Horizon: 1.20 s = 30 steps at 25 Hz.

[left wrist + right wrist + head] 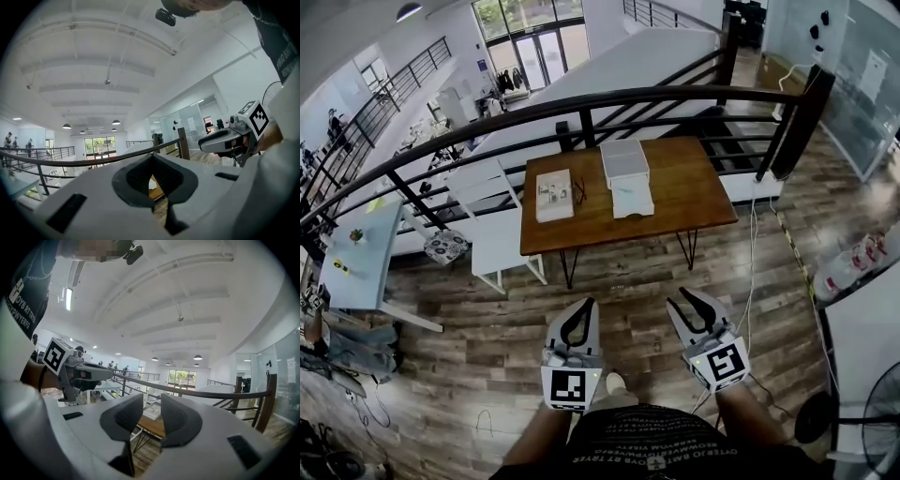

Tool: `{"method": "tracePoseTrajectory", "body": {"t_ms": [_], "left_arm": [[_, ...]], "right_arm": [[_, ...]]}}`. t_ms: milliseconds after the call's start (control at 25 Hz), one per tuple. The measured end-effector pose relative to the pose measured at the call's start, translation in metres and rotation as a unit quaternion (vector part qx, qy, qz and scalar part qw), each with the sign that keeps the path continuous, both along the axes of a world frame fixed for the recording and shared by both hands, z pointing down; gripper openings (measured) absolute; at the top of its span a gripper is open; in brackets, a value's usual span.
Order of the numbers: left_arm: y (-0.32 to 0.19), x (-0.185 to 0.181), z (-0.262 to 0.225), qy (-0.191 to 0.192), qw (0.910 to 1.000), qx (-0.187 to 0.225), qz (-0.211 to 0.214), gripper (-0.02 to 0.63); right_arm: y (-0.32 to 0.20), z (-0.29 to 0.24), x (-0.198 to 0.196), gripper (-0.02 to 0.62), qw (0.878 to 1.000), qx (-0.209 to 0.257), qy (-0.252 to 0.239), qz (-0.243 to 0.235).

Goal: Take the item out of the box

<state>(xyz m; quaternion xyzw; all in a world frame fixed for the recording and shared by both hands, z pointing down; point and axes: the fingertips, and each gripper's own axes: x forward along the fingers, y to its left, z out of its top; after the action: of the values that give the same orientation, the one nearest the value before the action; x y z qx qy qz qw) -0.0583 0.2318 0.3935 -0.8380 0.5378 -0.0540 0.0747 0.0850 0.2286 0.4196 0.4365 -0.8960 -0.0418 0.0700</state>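
Your left gripper [151, 156] has its jaws closed tip to tip on nothing. Your right gripper [151, 399] stands partly open, with a clear gap between its pads and nothing in it. You hold both low in front of you over the wooden floor [487, 309], well apart from the worktop [684, 192], so the reach is judged not yet begun. On the worktop a white box [624, 161] sits toward the far edge, with a second white box or lid [632, 200] touching its near side. A flat pale box [553, 194] lies to their left, and a small dark object [579, 191] sits between. What any of them holds is too small to tell, so the item cannot be made out and is judged to lie inside one of them. Likely faults from here: you go to the wrong container, since several lie close together; you arrive with the left gripper closed and shove a box instead of steadying it; or a light box slides toward the railing [628, 95] as you pull the item free.
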Motion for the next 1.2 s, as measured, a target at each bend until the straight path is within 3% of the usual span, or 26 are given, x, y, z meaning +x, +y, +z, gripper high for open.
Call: {"method": "tracePoseTrajectory", "body": {"t_ms": [240, 440, 1080, 1200], "left_arm": [[-0.037, -0.018, 0.005, -0.002, 1.0000, -0.003, 0.005, 0.006], [-0.050, -0.037, 0.016, 0.000, 0.9995, -0.031, 0.001, 0.006], [-0.085, -0.085, 0.015, 0.007, 0.9996, -0.007, 0.025, 0.006], [-0.090, -0.091, 0.023, 0.021, 0.9992, -0.029, 0.020, 0.006]], "right_arm": [[-0.038, 0.006, -0.015, 0.115, 1.000, -0.012, 0.002, 0.009], [-0.054, 0.009, -0.029, 0.120, 1.000, -0.011, 0.003, 0.014], [-0.089, 0.012, -0.078, 0.158, 0.999, -0.013, 0.009, 0.044], [-0.091, 0.013, -0.078, 0.158, 0.999, -0.016, 0.014, 0.047]]}}
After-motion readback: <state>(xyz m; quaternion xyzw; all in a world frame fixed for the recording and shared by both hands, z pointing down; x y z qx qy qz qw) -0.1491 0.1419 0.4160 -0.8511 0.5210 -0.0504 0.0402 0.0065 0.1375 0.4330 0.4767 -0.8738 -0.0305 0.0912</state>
